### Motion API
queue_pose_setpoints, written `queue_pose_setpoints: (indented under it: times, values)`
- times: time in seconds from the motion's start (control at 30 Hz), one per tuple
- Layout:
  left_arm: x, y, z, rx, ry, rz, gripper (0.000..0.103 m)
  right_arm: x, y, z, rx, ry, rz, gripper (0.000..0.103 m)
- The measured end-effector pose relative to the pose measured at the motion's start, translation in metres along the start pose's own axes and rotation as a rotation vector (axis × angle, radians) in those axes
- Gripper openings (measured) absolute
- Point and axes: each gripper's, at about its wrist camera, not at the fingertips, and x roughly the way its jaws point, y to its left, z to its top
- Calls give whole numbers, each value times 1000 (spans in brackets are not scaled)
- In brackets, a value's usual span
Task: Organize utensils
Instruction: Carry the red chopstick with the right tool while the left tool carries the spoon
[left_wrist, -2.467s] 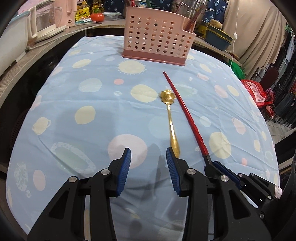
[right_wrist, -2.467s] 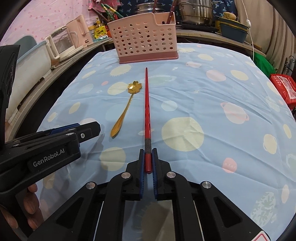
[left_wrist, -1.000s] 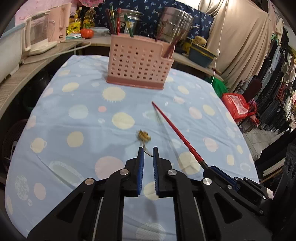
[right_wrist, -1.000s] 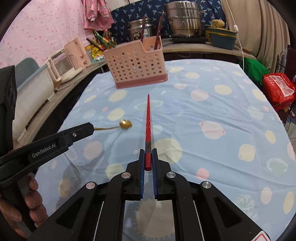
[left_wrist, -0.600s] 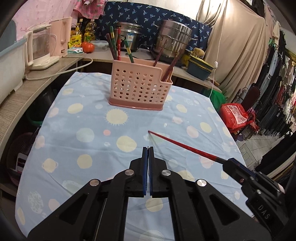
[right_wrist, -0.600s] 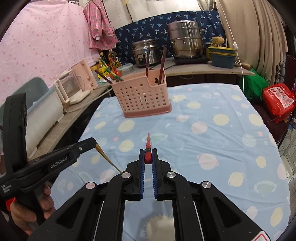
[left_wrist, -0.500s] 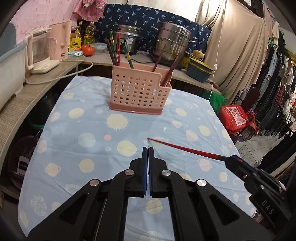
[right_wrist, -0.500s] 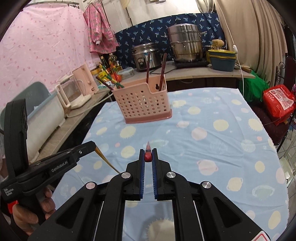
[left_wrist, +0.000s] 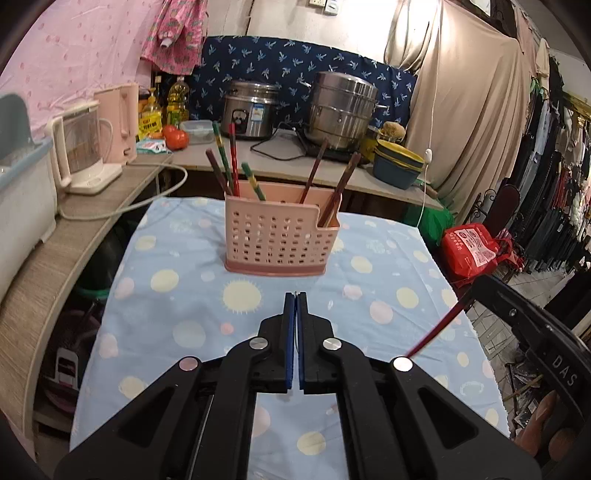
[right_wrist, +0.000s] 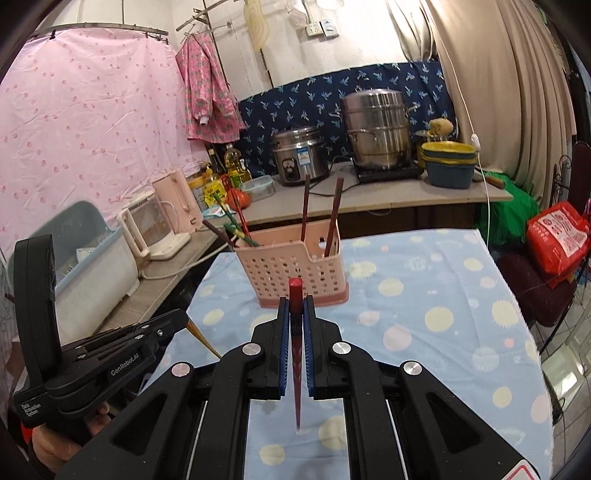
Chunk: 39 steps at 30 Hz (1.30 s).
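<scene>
A pink perforated utensil basket stands at the far end of the blue dotted tablecloth, with several chopsticks standing in it; it also shows in the right wrist view. My left gripper is shut on a gold spoon, whose handle shows only in the right wrist view, hanging down from the jaws. My right gripper is shut on a red chopstick, held raised with its tip pointing down; the stick also shows in the left wrist view.
Behind the table a counter carries a rice cooker, a steel pot, stacked bowls, oil bottles and a tomato. A kettle and a plastic bin stand on the left shelf. A red bag lies at right.
Both grippers have lifted off the table and risen, the left one having shut on the spoon. The chopstick has swung from pointing forward to hanging tip down.
</scene>
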Motion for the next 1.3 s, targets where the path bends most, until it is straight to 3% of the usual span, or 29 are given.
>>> queue_pose_setpoints:
  times: [0.4, 0.77, 1.07, 1.3]
  values:
    - [3, 5, 72, 33, -93, 21, 1, 12, 5, 79, -23, -117, 19, 7]
    - [34, 11, 137, 31, -148, 42, 1, 55, 9, 146, -54, -189, -6, 7]
    - [89, 12, 169, 41, -116, 56, 1, 106, 1, 180, -39, -199, -24, 7]
    - [132, 21, 171, 34, -66, 63, 1, 156, -6, 178, -42, -143, -41, 7]
